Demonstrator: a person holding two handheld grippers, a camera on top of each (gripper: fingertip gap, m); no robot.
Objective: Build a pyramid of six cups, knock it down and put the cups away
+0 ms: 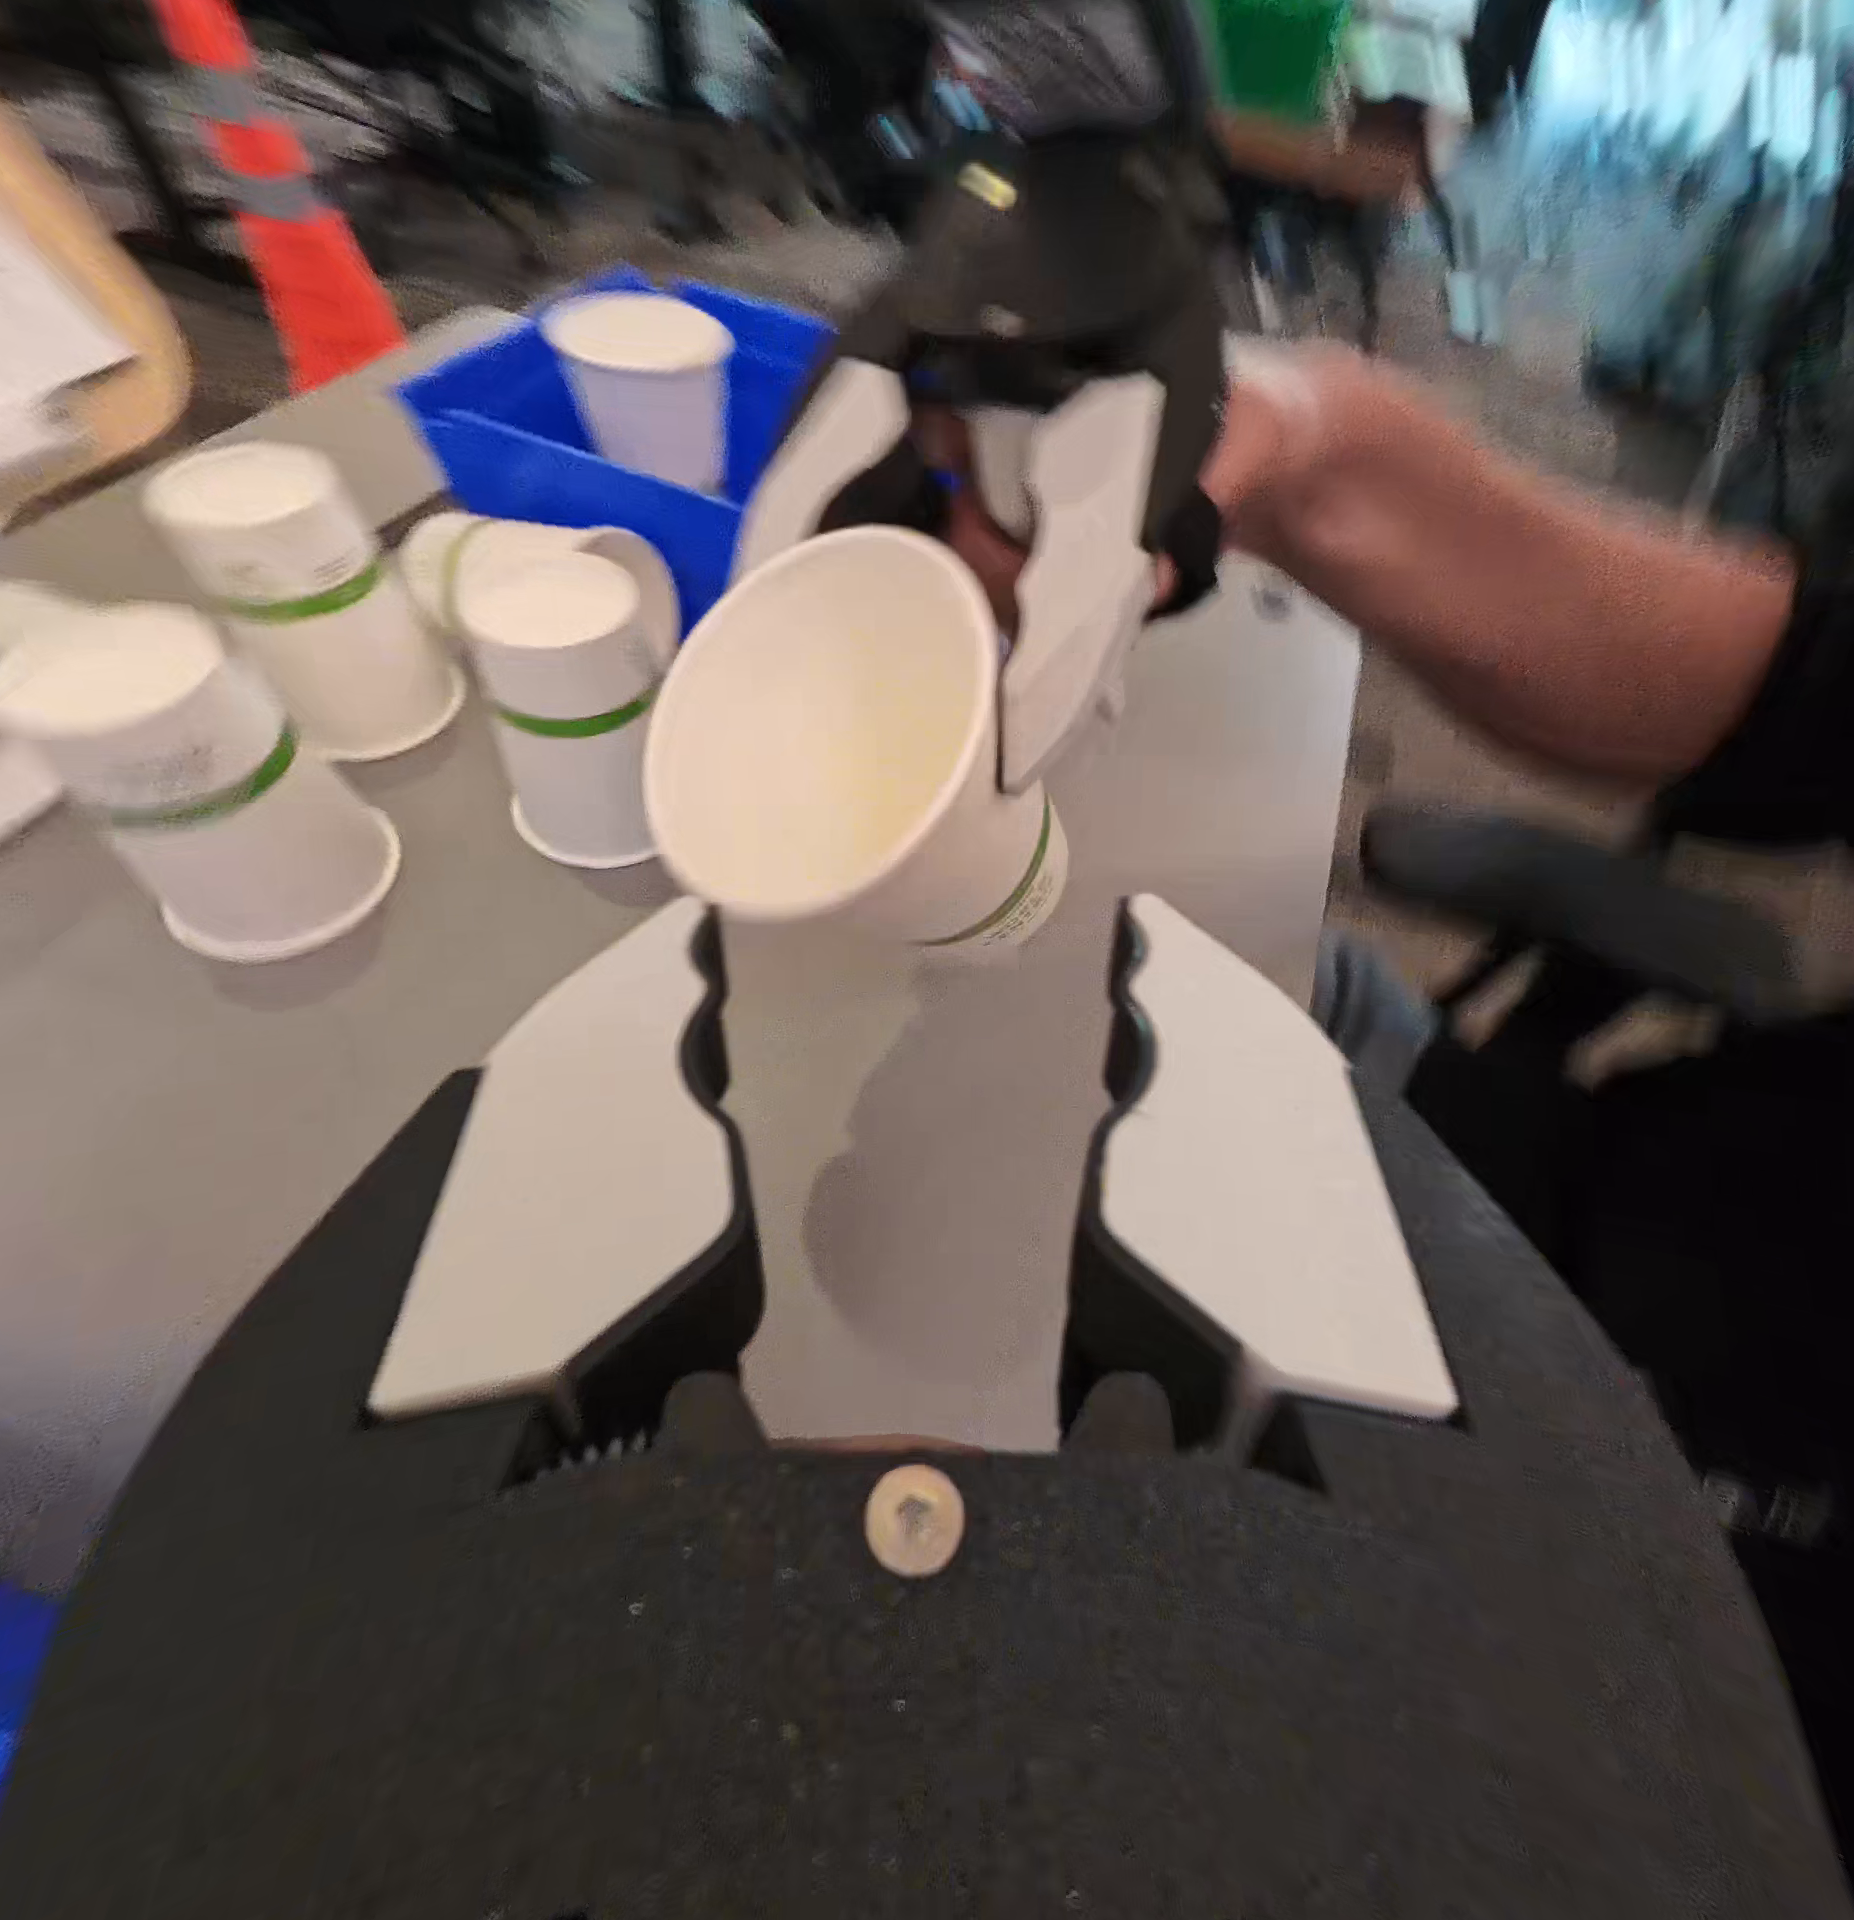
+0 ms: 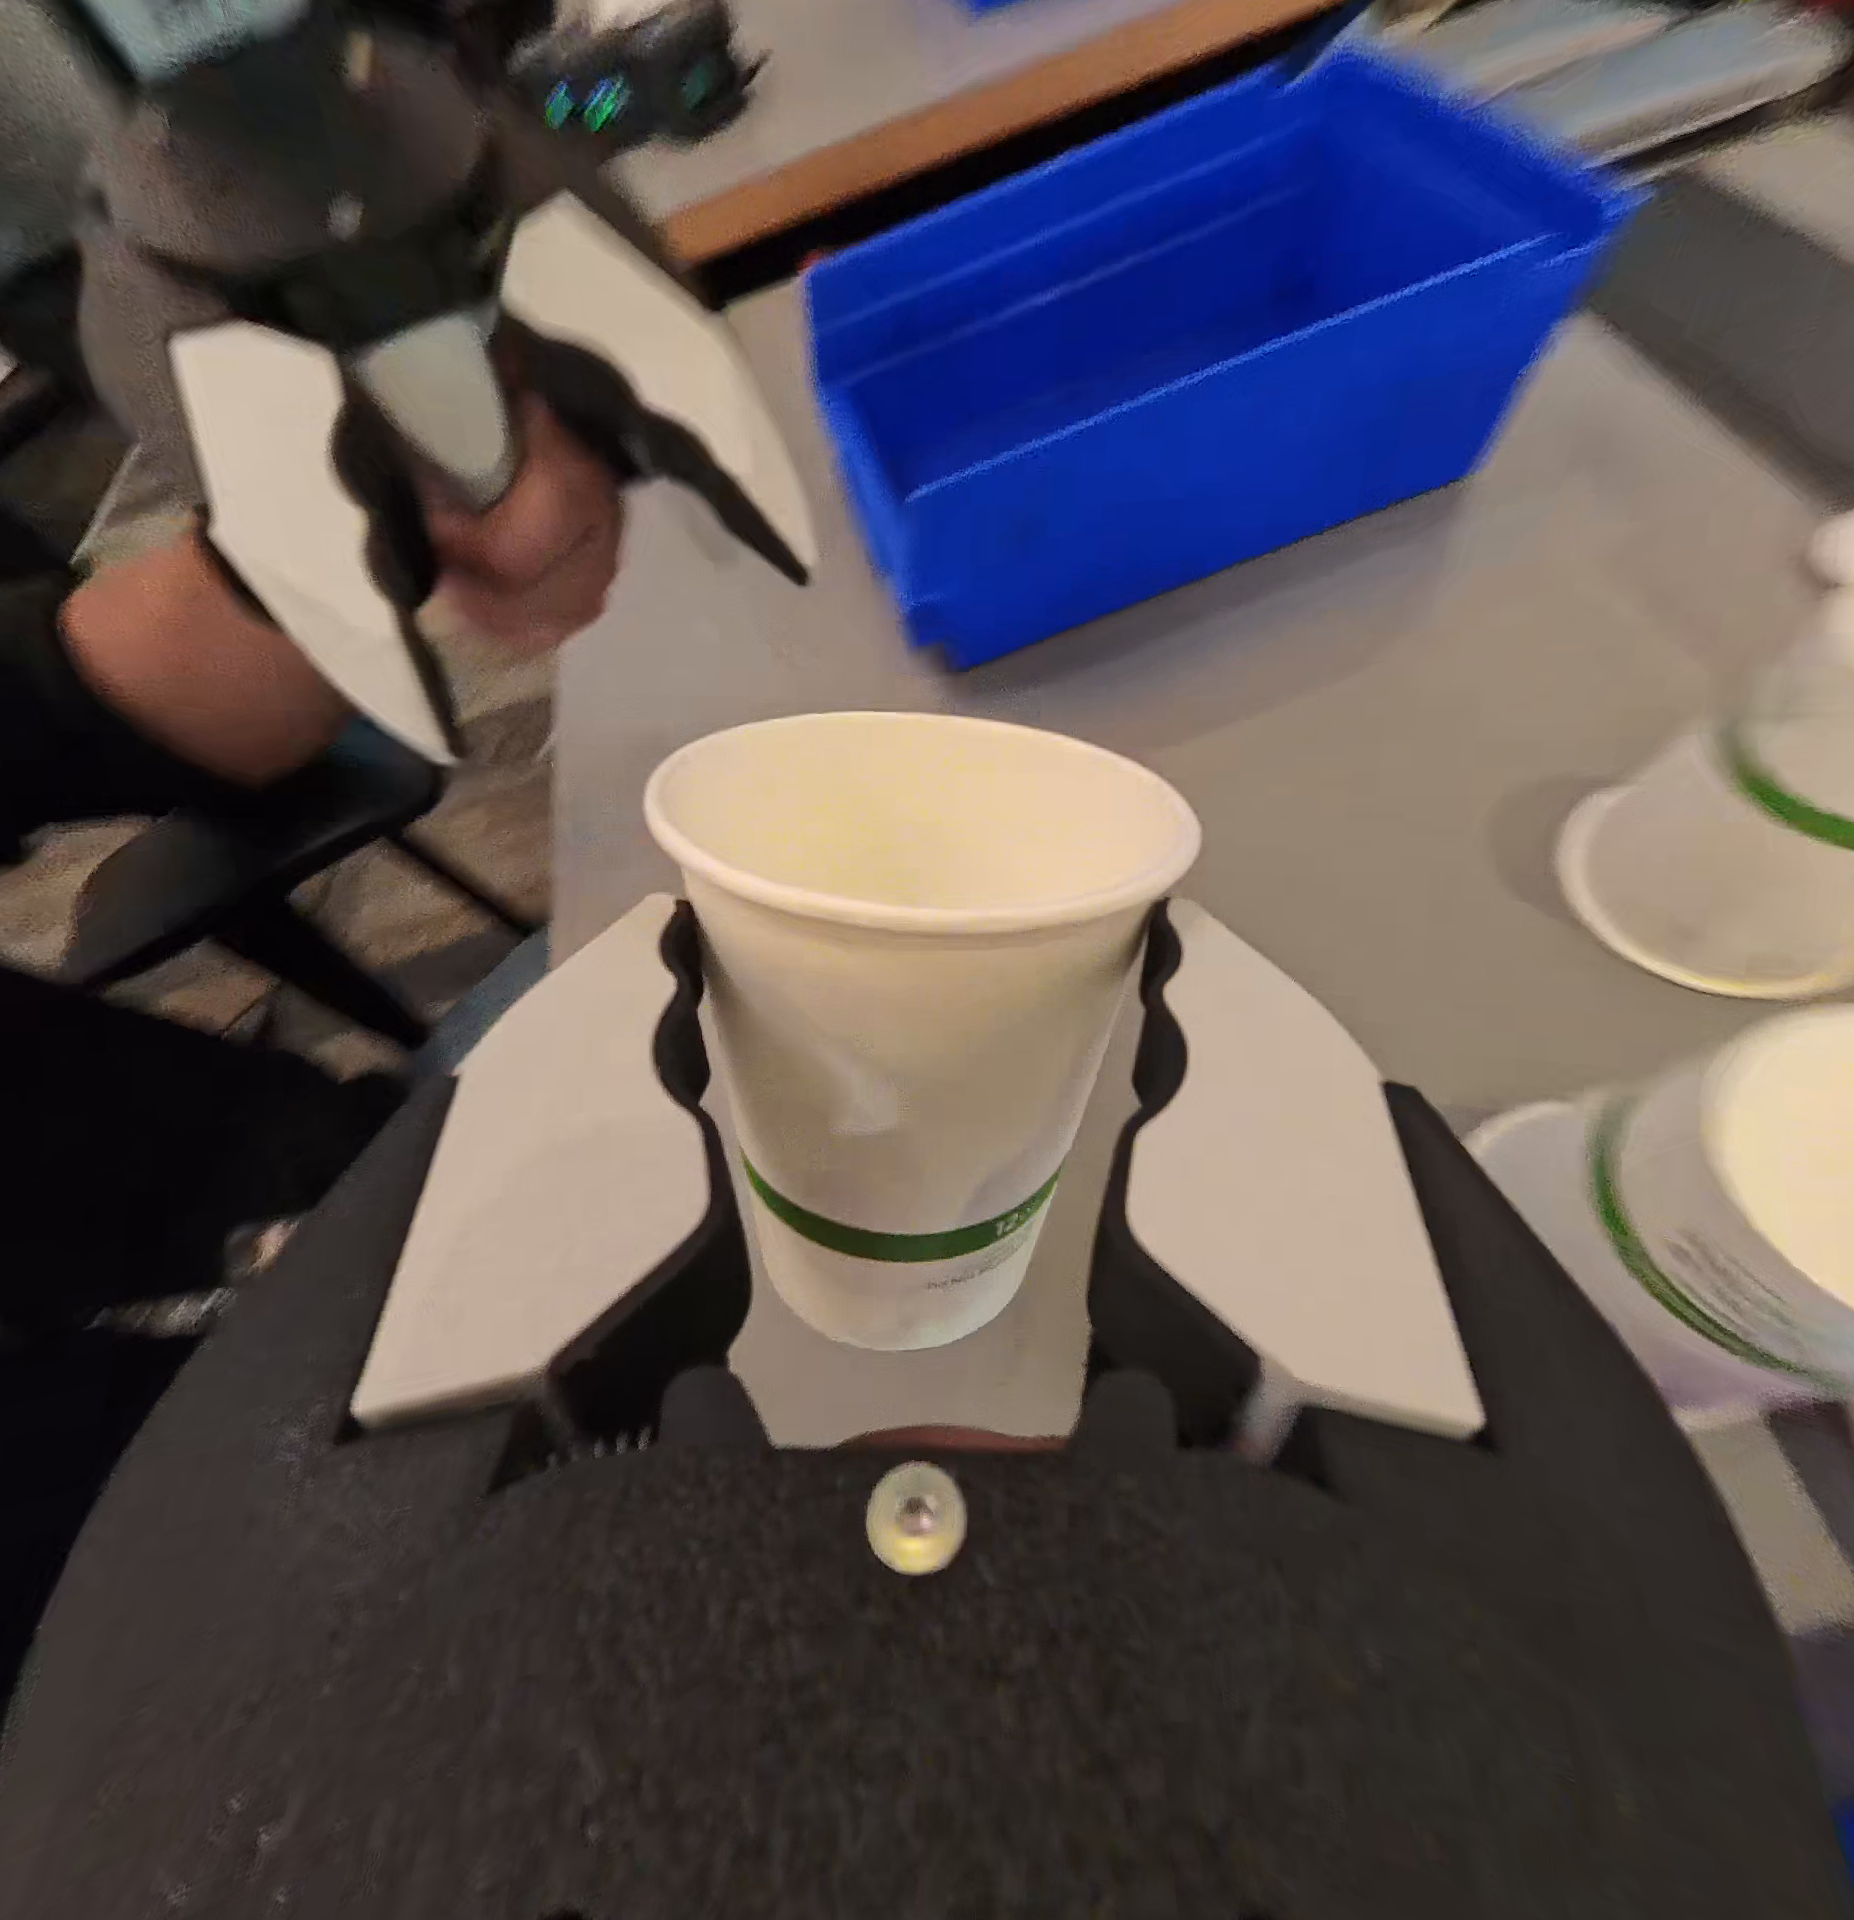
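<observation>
In the left wrist view, a white paper cup (image 1: 829,727) with a green band near its base hangs in the air above the grey table (image 1: 123,1091), tipped so its open mouth faces the camera. The right gripper (image 1: 944,582) has it pinched between its white fingers, a person's forearm (image 1: 1474,582) behind it. To the left, three more cups stand upside down on the table: one nearest the left edge (image 1: 196,769), one behind it (image 1: 299,592) and one toward the middle (image 1: 570,707), with a further cup lying on its side behind that. A blue bin (image 1: 549,457) sits beyond them with one upright cup (image 1: 648,384) inside. An orange cone (image 1: 289,208) stands past the table. The left gripper (image 1: 918,935) is spread wide with nothing between its fingers; the held cup hovers just beyond its tips.

In the right wrist view, the same cup (image 2: 918,997) stands upright between the right gripper (image 2: 918,925), whose dark inner pads press the wall just below the rim on both sides. The left gripper (image 2: 611,665) hangs at upper left, fingers parted and empty. A blue bin (image 2: 1214,395) lies ahead on the table (image 2: 1318,727). Upside-down cups (image 2: 1754,852) crowd the right edge, blurred.
</observation>
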